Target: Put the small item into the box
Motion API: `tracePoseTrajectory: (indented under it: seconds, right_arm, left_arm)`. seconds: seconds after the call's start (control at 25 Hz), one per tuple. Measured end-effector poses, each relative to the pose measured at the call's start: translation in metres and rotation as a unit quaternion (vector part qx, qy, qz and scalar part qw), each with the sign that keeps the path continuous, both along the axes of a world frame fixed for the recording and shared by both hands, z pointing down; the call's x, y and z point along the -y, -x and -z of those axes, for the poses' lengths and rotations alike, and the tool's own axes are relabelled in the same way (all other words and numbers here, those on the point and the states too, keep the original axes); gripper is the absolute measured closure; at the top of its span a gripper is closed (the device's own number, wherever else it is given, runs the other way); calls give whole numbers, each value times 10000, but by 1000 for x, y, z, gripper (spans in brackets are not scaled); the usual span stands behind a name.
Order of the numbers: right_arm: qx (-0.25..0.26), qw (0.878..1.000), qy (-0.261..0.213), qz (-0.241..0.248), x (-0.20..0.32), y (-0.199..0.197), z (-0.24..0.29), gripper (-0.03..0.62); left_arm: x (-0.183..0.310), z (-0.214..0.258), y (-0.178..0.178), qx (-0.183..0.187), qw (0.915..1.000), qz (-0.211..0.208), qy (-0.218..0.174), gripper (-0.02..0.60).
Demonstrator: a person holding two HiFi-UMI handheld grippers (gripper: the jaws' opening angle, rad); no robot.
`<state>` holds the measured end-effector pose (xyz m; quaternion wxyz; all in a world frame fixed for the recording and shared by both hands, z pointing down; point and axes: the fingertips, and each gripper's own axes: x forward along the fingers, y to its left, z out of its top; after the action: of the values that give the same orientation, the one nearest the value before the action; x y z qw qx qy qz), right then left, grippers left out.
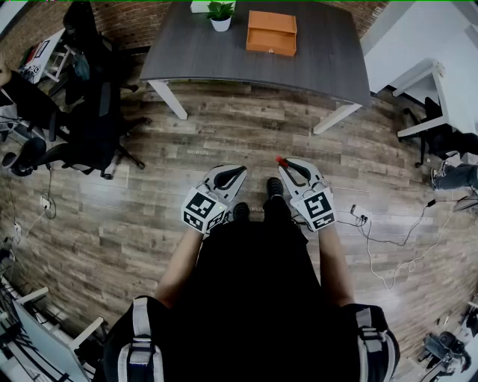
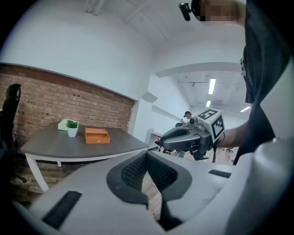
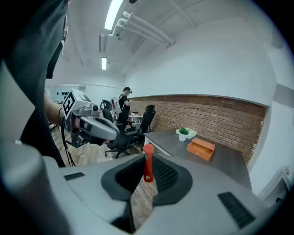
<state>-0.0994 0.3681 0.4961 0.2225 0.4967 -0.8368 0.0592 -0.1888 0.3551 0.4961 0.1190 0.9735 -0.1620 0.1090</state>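
While the small red item (image 3: 147, 161) sits pinched upright between the jaws of the right tool (image 1: 284, 163), we list the hazards.

Held piece: slim, gripped by a narrow part, its upper end standing proud of the tips. We judge it could pivot or slide out on any jolt.

Destination: the box (image 1: 272, 32), orange, resting on the grey surface (image 1: 321, 63) just beside a potted plant (image 1: 220, 13), well apart from both tools across the wooden floor (image 1: 134, 186). The carry is where a drop is likeliest. The box appears closed. If so, it needs opening first, and the left tool (image 1: 239, 170), clenched on nothing, would have to do that without shoving the box along the surface.

Not determinable: what the item is; how much of it lies inside the grip; whether the box opens by lid or drawer; its interior. The surface's far edge is cut off in the head view, and the person's body hides the floor underfoot.
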Motion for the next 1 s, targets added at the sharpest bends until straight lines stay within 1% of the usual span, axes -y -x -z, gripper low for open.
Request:
tracePoseTrajectory:
  seconds: [0.16, 0.32, 0.56, 0.76, 1.0]
  right_arm:
    - [-21, 10000, 13, -27, -4, 2, 0, 528]
    - [-17, 10000, 33, -7, -6, 3, 0, 528]
    - [156, 9999, 41, 53, -11, -4, -2, 528]
    - [243, 9997, 48, 85, -9, -10, -3, 528]
    - [339, 9992, 48, 184, 2, -21, -6, 528]
  left_arm:
    - [-6, 9, 2, 57, 9998, -56, -184, 558]
    - [-10, 16, 1, 5, 9996, -101, -247, 558]
    - [-17, 25, -10, -53, 9994, -144, -312, 558]
    - [-14, 33, -18, -1, 9992, -159, -363, 558]
    - [-4, 51, -34, -47, 9984, -119, -543, 558]
